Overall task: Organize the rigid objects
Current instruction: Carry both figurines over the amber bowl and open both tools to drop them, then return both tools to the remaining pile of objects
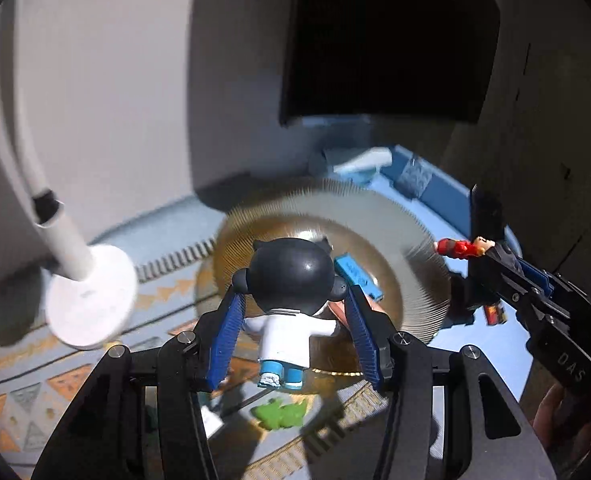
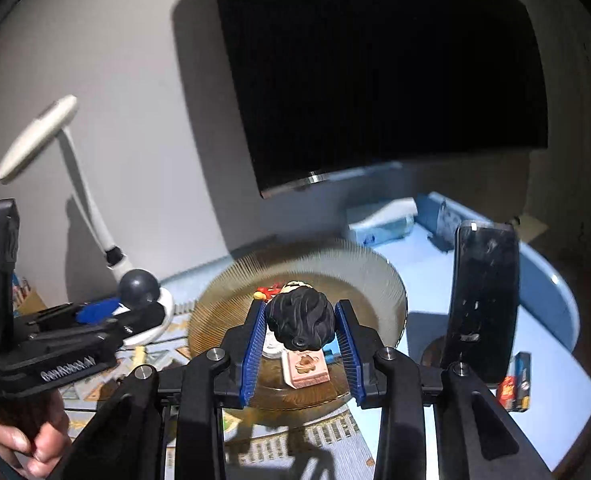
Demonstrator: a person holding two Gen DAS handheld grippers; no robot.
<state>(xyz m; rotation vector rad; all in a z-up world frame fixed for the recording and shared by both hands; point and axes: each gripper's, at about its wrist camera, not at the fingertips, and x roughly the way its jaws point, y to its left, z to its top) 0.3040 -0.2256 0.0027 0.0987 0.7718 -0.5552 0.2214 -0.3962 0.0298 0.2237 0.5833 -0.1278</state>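
Left gripper [image 1: 295, 322] clamps a glossy black-headed, white-coated plastic figurine [image 1: 291, 300] between ribbed blue pads, above a ribbed amber glass plate [image 1: 395, 240]. Right gripper [image 2: 301, 344] grips a small red-suited figure with matte, wavy black hair [image 2: 299, 320] over the same plate.

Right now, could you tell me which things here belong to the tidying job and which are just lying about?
Job: black-headed figurine in left gripper; dark-haired figurine in right gripper; ribbed plate; pink tile; blue block.
Lying about: desk lamp; monitor; phone.
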